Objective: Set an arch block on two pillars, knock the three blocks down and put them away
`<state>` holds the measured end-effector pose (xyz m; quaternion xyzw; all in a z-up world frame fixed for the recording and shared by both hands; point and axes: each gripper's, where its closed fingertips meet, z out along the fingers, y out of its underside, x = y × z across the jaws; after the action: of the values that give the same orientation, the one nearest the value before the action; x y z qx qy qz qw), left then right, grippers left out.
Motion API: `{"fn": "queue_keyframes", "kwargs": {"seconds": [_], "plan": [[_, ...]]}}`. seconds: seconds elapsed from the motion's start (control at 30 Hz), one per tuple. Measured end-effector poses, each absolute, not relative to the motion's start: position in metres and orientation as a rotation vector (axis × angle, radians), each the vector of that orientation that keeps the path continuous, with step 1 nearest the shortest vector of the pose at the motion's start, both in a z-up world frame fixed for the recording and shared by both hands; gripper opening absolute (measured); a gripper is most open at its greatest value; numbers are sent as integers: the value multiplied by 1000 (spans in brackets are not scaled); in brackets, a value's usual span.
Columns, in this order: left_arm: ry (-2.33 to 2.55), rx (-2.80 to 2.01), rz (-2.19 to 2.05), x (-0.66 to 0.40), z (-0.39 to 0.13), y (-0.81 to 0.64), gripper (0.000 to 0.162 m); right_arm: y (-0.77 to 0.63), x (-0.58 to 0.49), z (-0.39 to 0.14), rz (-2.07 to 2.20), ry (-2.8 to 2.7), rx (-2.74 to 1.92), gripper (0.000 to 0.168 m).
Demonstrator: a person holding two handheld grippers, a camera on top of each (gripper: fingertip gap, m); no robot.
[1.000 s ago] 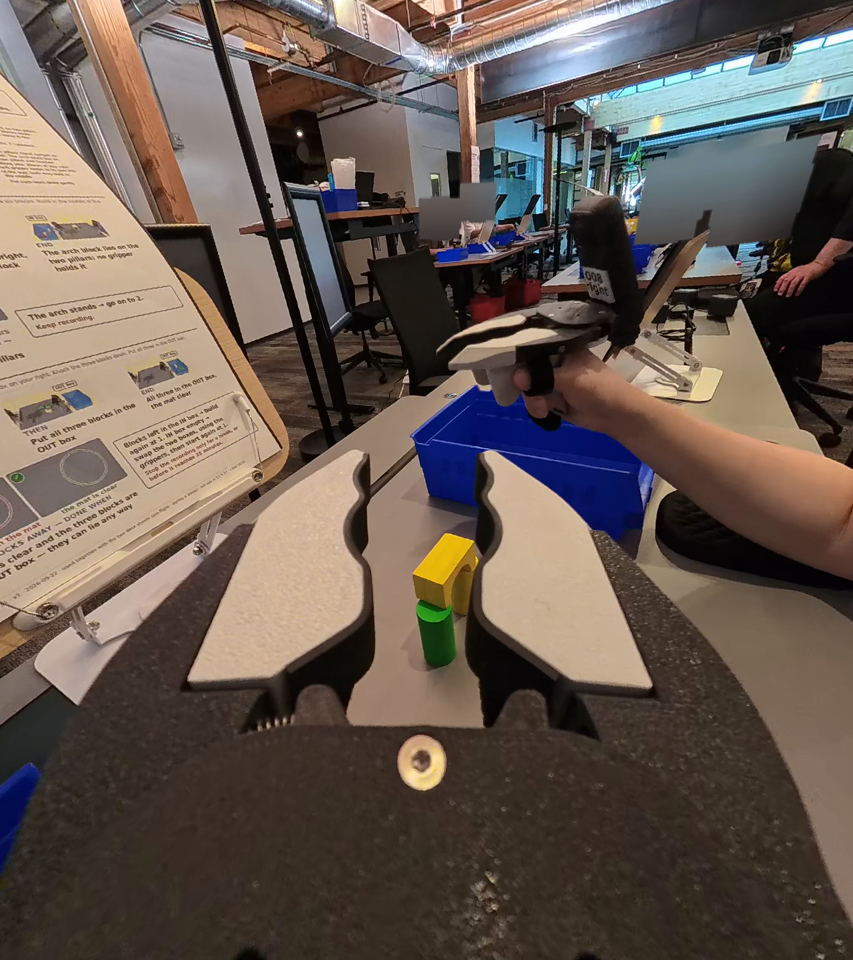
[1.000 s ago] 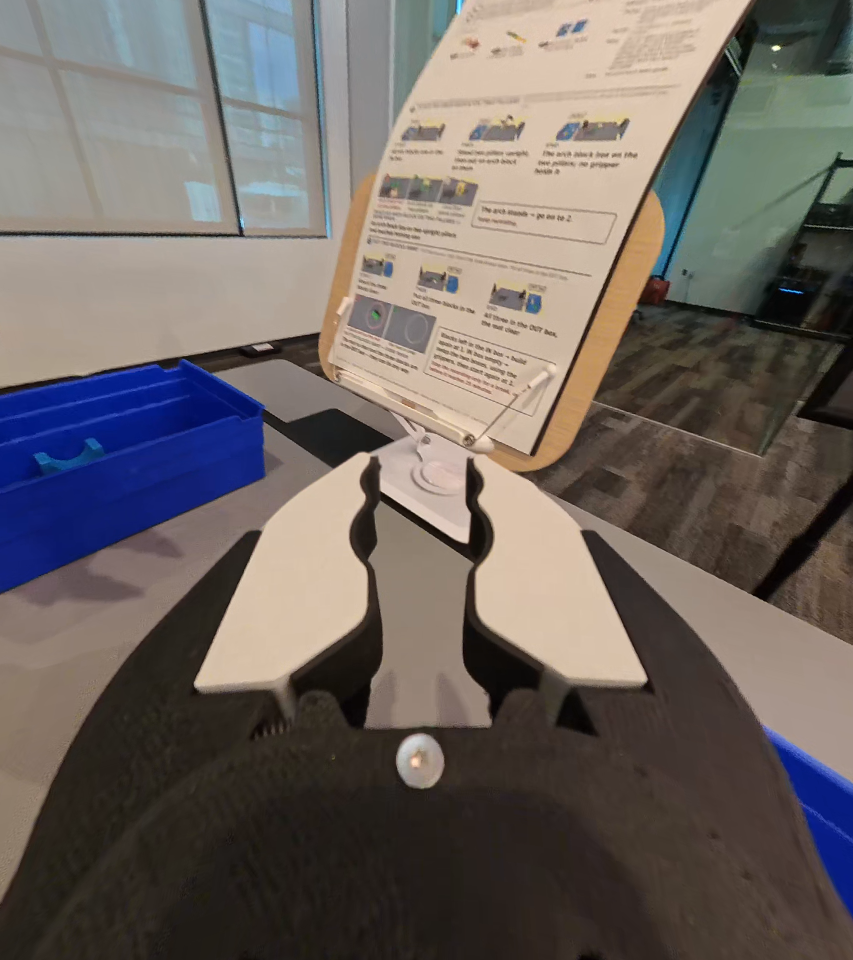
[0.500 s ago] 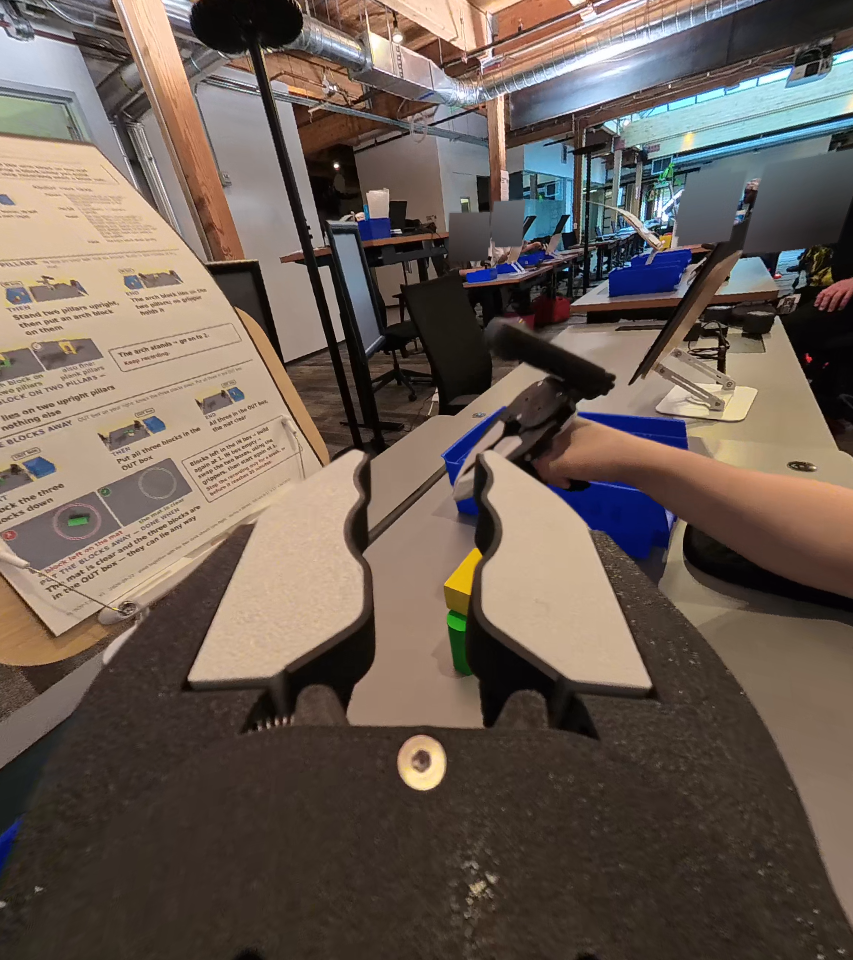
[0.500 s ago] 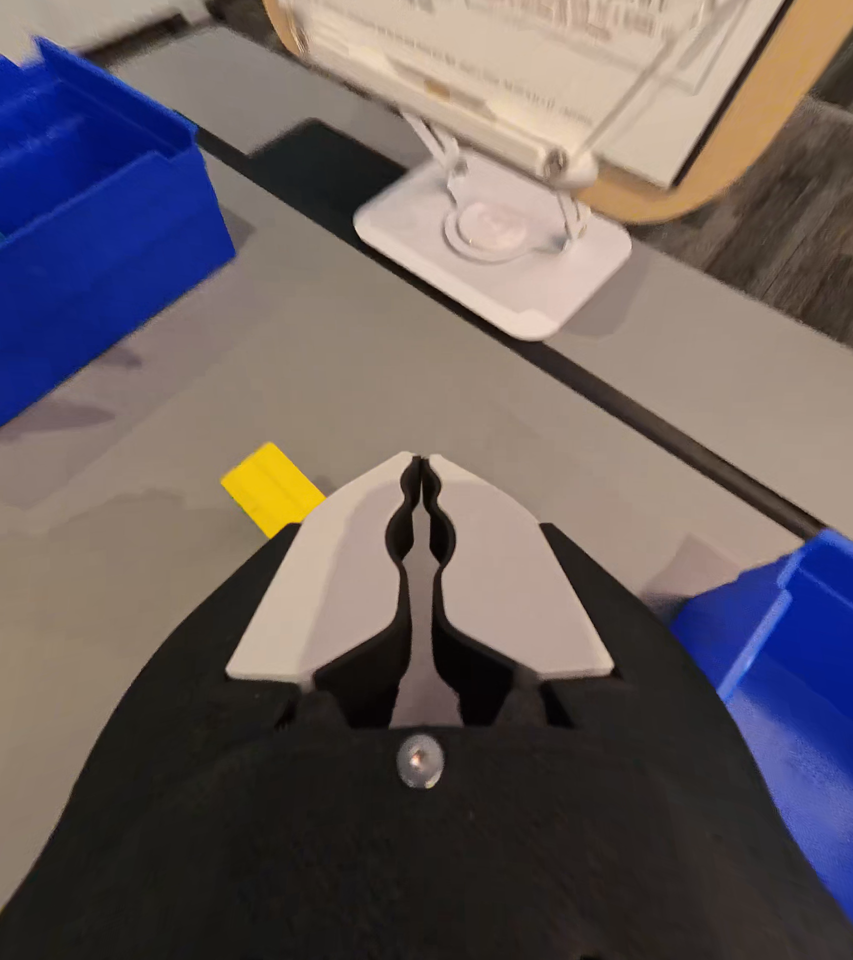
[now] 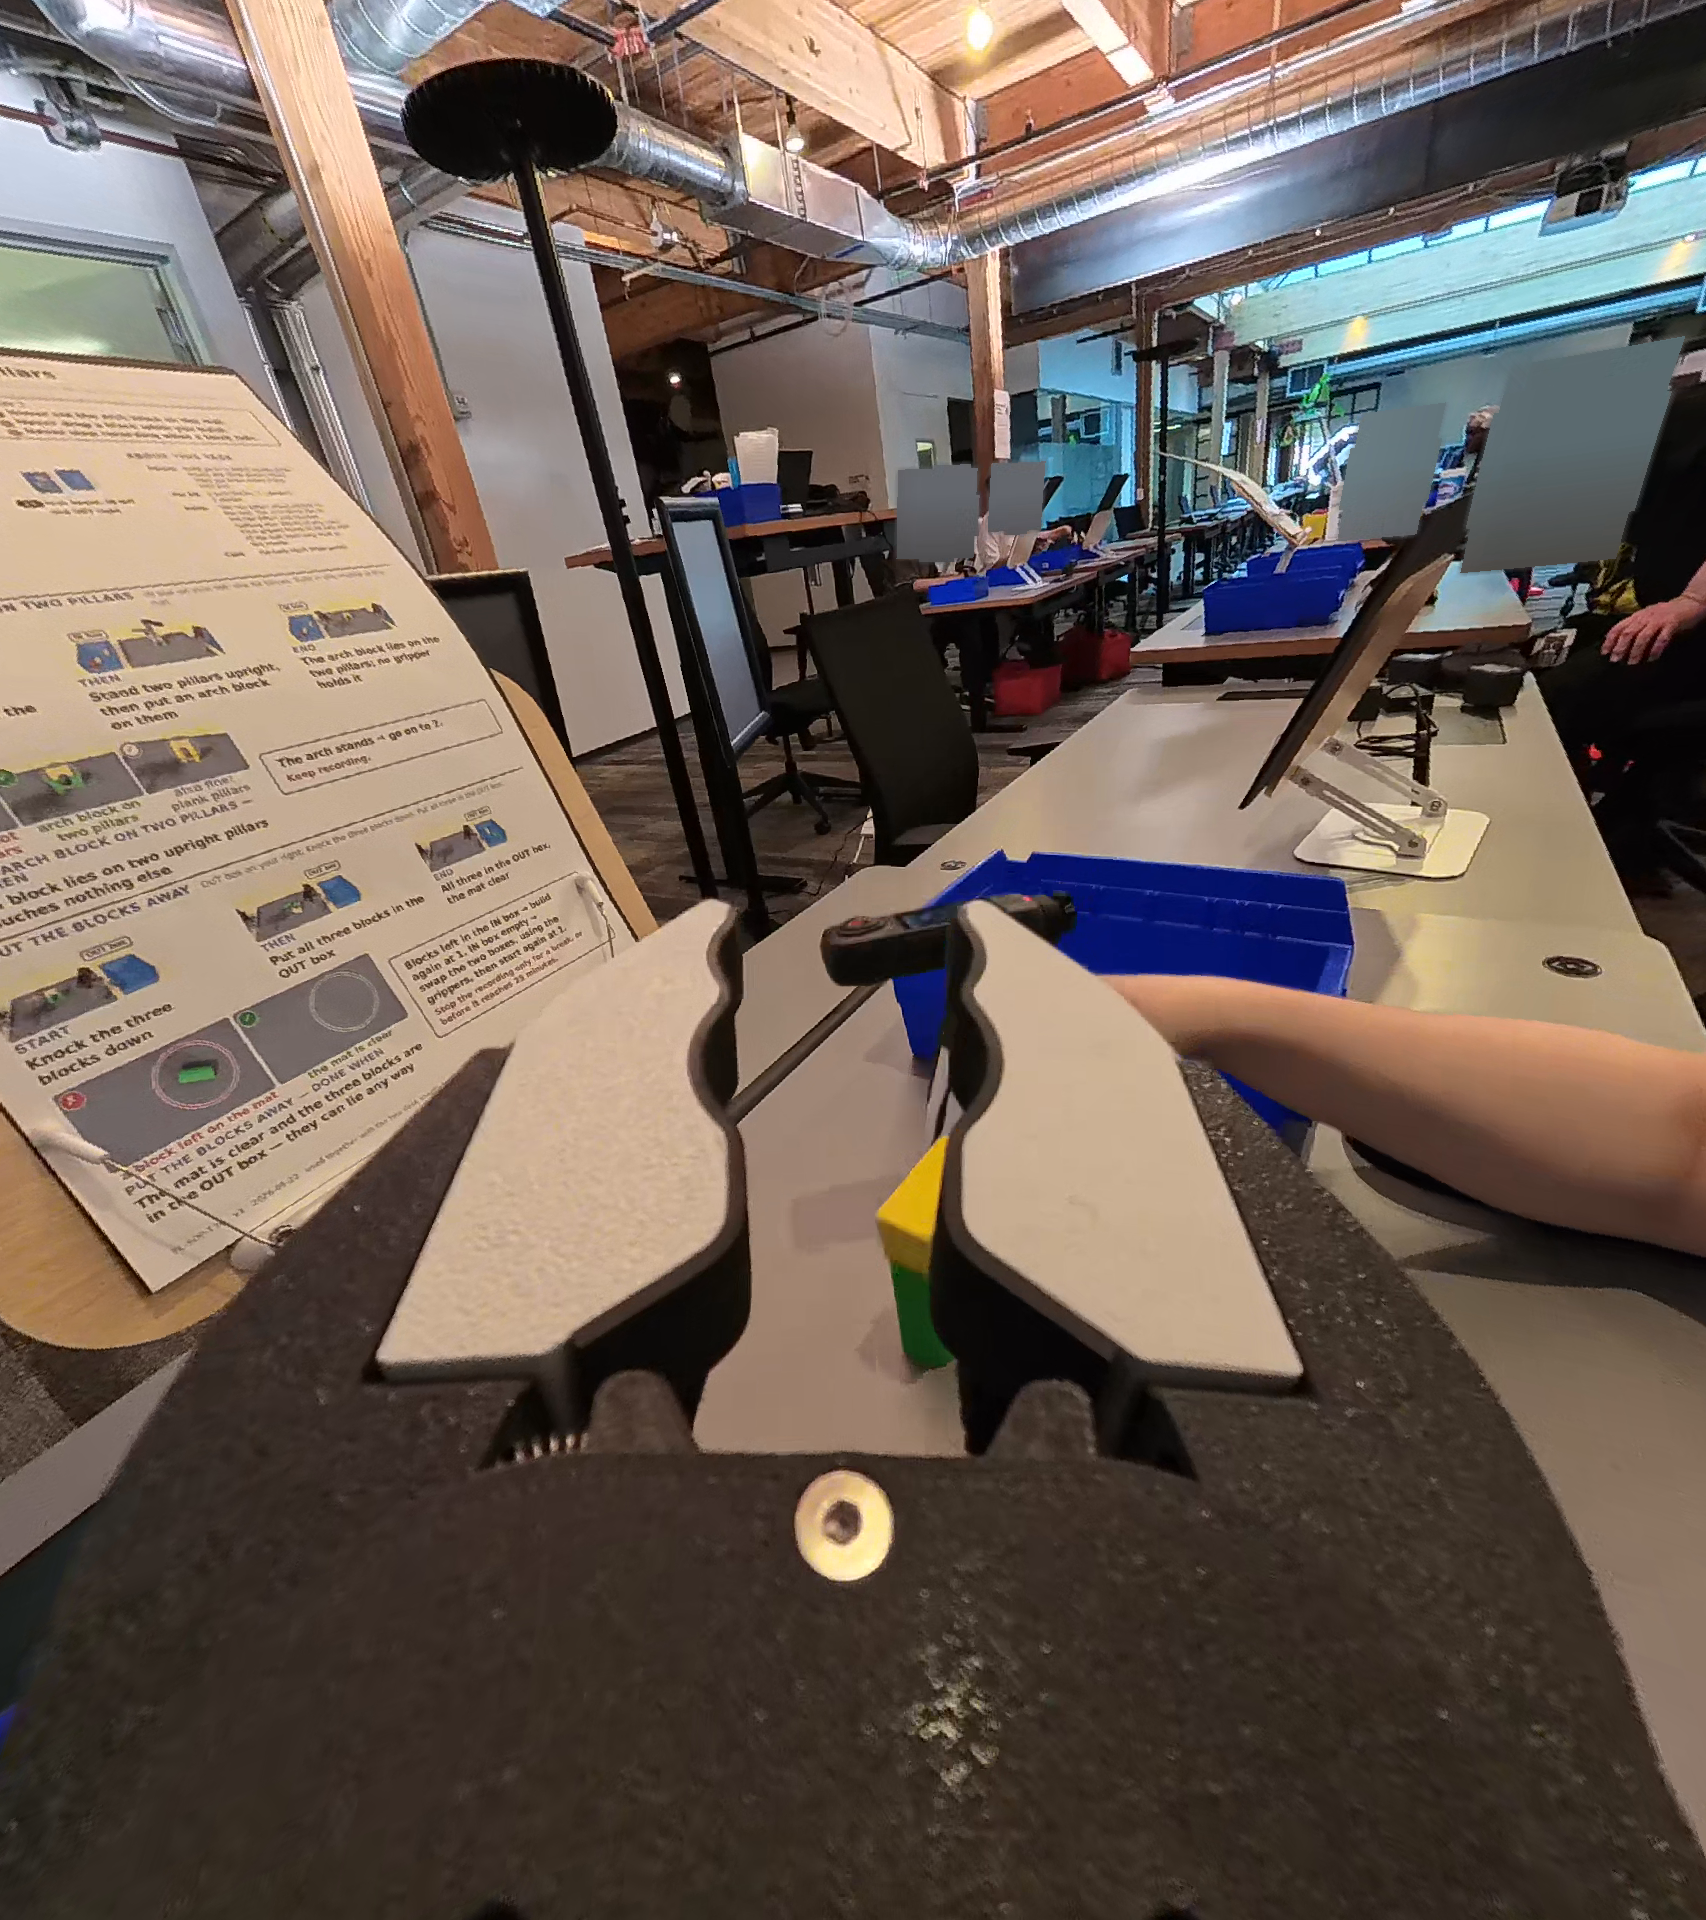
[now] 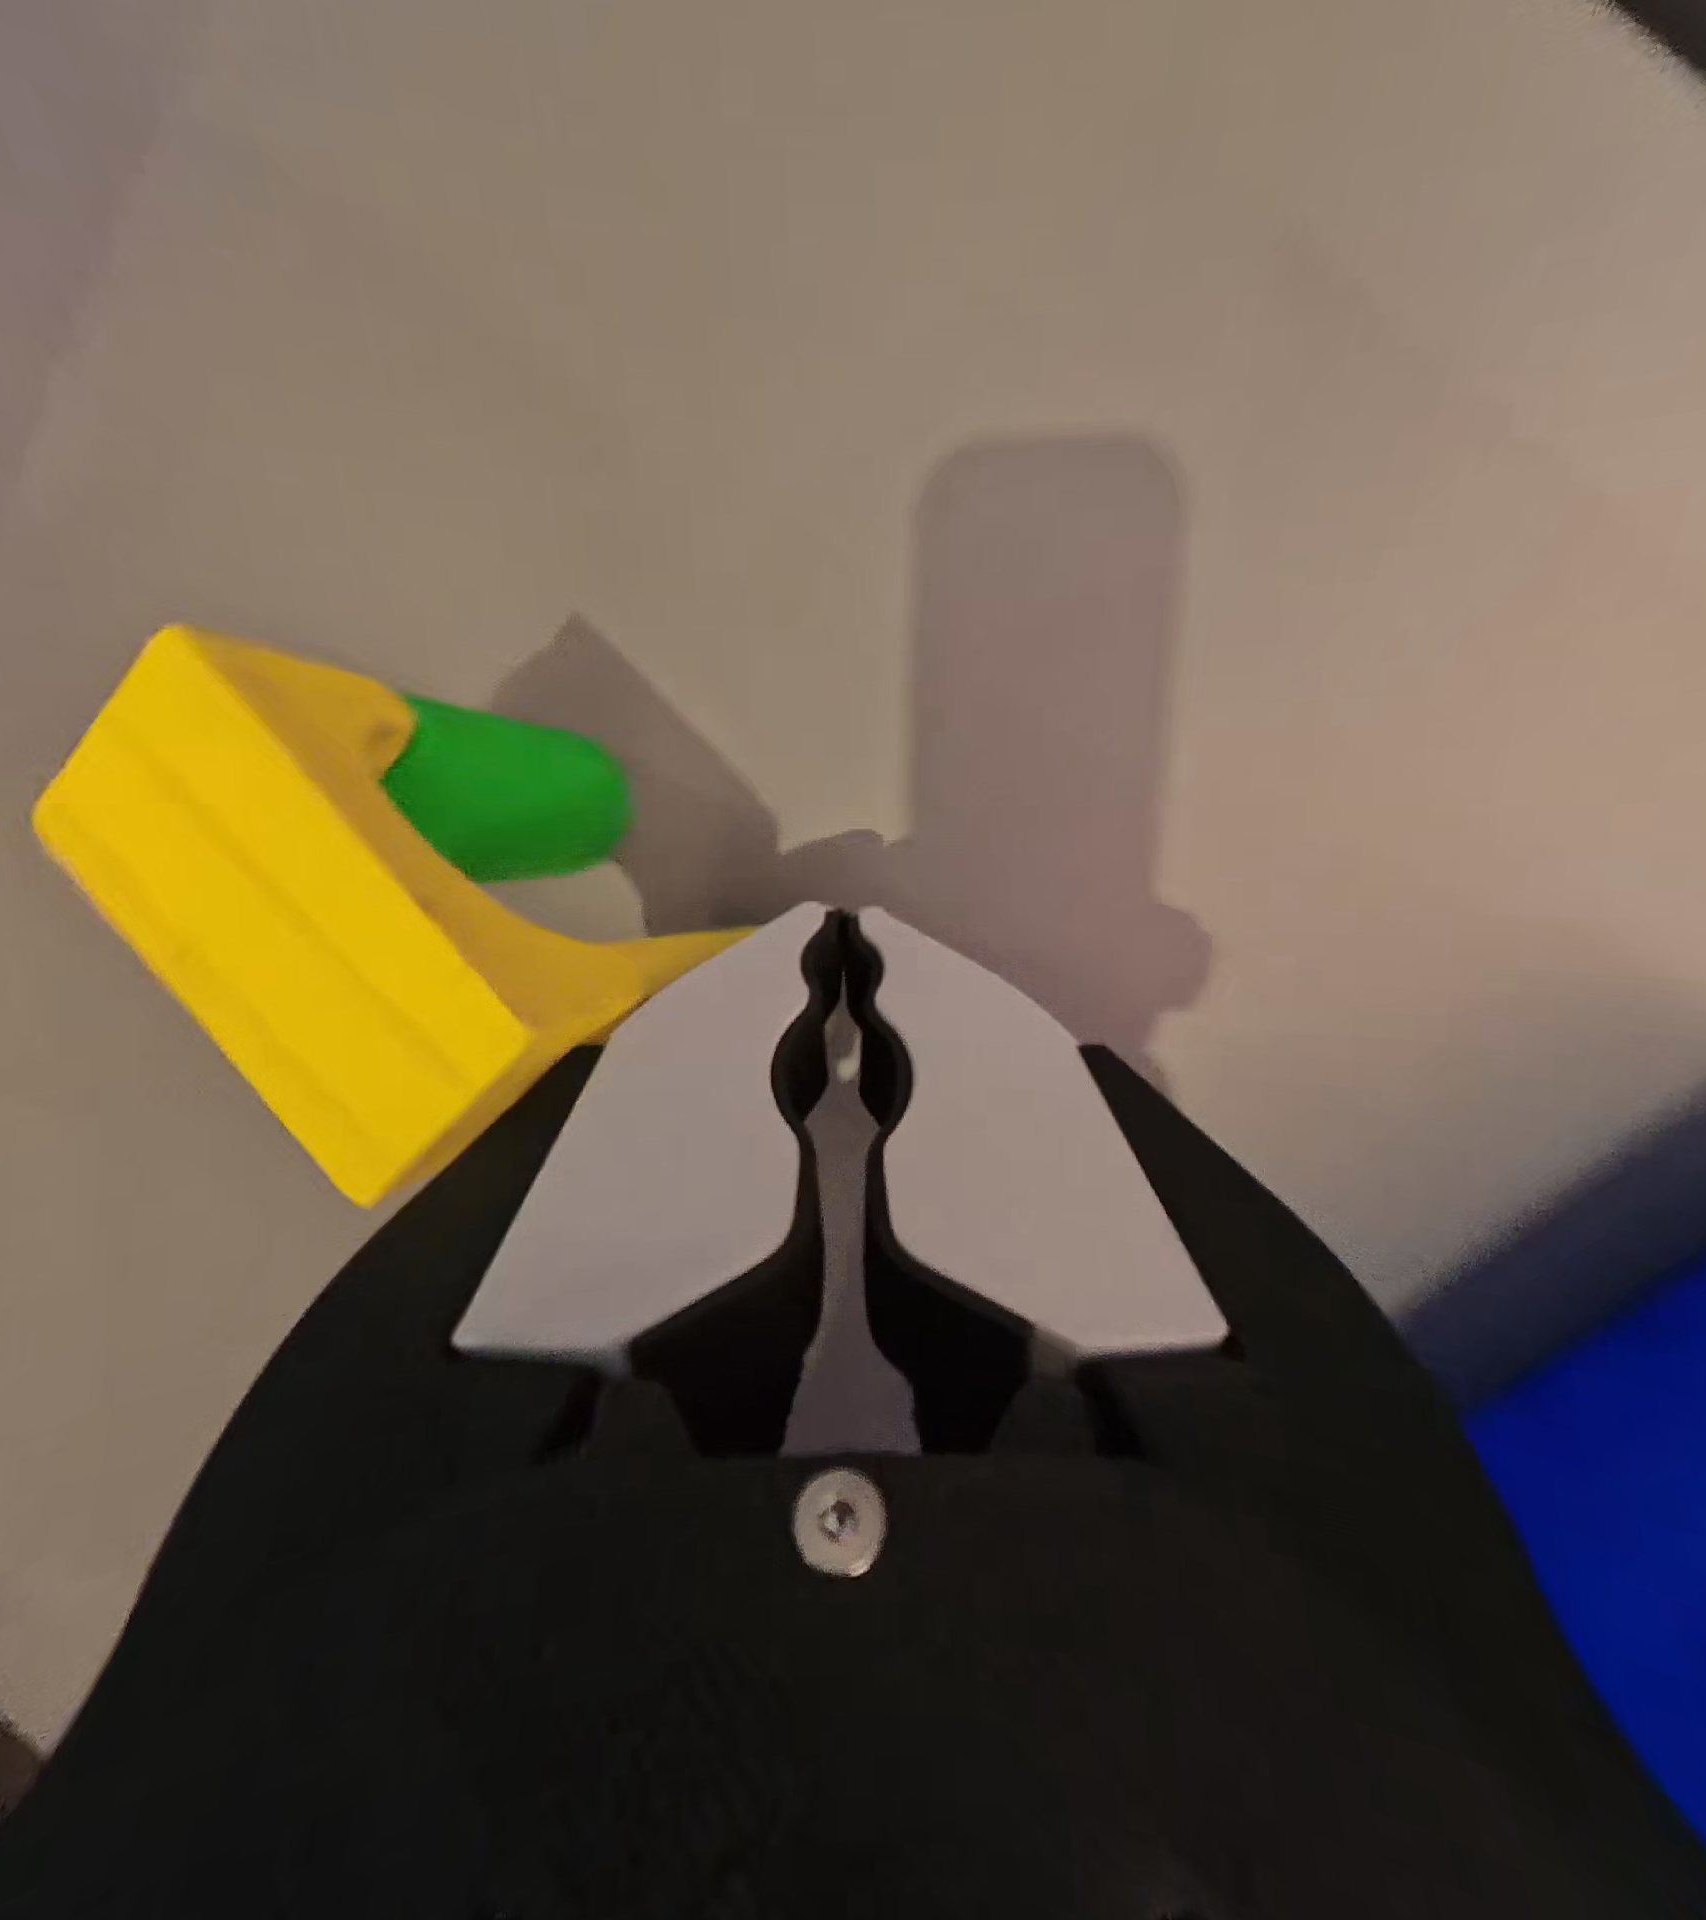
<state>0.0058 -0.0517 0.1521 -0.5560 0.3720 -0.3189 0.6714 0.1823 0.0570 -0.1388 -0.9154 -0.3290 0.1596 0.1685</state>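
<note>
A yellow arch block (image 5: 914, 1195) sits on a green pillar (image 5: 920, 1322) on the grey mat; my left gripper's right finger hides most of both. My left gripper (image 5: 844, 935) is open and holds nothing, hovering short of the blocks. In the right wrist view I look down on the yellow arch (image 6: 309, 904) with one green pillar (image 6: 516, 795) under it; a second pillar is hidden. My right gripper (image 6: 838, 920) is shut with nothing between the pads, its tips just right of the arch's near end. Its black top (image 5: 890, 940) shows in the left wrist view.
A blue box (image 5: 1192, 935) stands behind the blocks, and its corner shows in the right wrist view (image 6: 1659, 1455). An instruction board (image 5: 205, 810) on a stand is at the left. A person's forearm (image 5: 1451, 1112) reaches in from the right. Desks and chairs stand beyond. The grippers' ends are close to 35 centimetres from one another.
My right gripper shut on air, then tipped down from facing the board until it came beside the arch. The left gripper drifted, so the blocks now sit behind its right finger.
</note>
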Motion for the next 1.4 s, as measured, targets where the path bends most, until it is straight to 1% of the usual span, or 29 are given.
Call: {"fn": "queue_keyframes", "kwargs": {"seconds": [0.07, 0.2, 0.3, 0.37, 0.4, 0.43, 0.5, 0.57, 0.6, 0.67, 0.7, 0.73, 0.8, 0.87, 0.97, 1.03, 1.1, 1.17, 1.23, 1.3, 1.4], "plan": [[838, -1253, -725, 6, 152, -52, 37, 45, 150, -135, 501, -1046, -2523, 1], [852, -1278, -728, 10, 146, -51, 37, 27, 102, -127, 396, -1259, -2353, 1], [879, -1342, -740, 17, 136, -53, 37, 33, 107, -99, 347, -1200, -2235, 1], [932, -1408, -746, 25, 122, -57, 38, 19, 111, -78, 438, -1226, -2140, 2], [988, -1454, -739, 30, 111, -60, 40, 3, 111, -73, 515, -1291, -2103, 13], [1046, -1495, -710, 34, 101, -62, 41, -19, 109, -73, 603, -1407, -2058, 29], [1096, -1532, -603, 33, 92, -60, 41, -67, 113, -88, 684, -1697, -1934, 40], [1122, -1514, -538, 29, 92, -61, 41, -77, 134, -114, 450, -1869, -1835, 46], [1123, -1507, -543, 28, 94, -62, 41, -74, 142, -124, 344, -1894, -1819, 46], [1114, -1501, -591, 26, 99, -67, 41, -81, 150, -143, 353, -1960, -1866, 47], [1107, -1500, -604, 24, 102, -68, 42, -82, 153, -150, 358, -1989, -1903, 47], [1099, -1499, -600, 22, 104, -68, 42, -83, 156, -157, 350, -2024, -1926, 36], [1089, -1492, -581, 16, 108, -69, 42, -82, 157, -156, 326, -2048, -1924, 34], [1089, -1488, -566, 11, 111, -72, 42, -77, 159, -138, 289, -2023, -1897, 34], [1065, -1473, -566, 5, 117, -72, 42, -47, 171, -72, 293, -1784, -1859, 34], [1032, -1490, -605, 6, 117, -70, 42, -11, 205, -27, 254, -1515, -1921, 34], [1001, -1559, -629, 11, 105, -61, 42, 22, 263, -15, 188, -1246, -2112, 34], [972, -1654, -596, 21, 85, -46, 49, 42, 327, -34, 100, -982, -2338, 34], [970, -1742, -523, 35, 58, -30, 52, 43, 377, -69, 10, -850, -2539, 34], [994, -1813, -442, 52, 26, -16, 57, 33, 403, -103, -10, -848, -2694, 35], [1032, -1886, -357, 73, -16, -1, 60, 29, 415, -130, 55, -810, -2804, 35]]}}
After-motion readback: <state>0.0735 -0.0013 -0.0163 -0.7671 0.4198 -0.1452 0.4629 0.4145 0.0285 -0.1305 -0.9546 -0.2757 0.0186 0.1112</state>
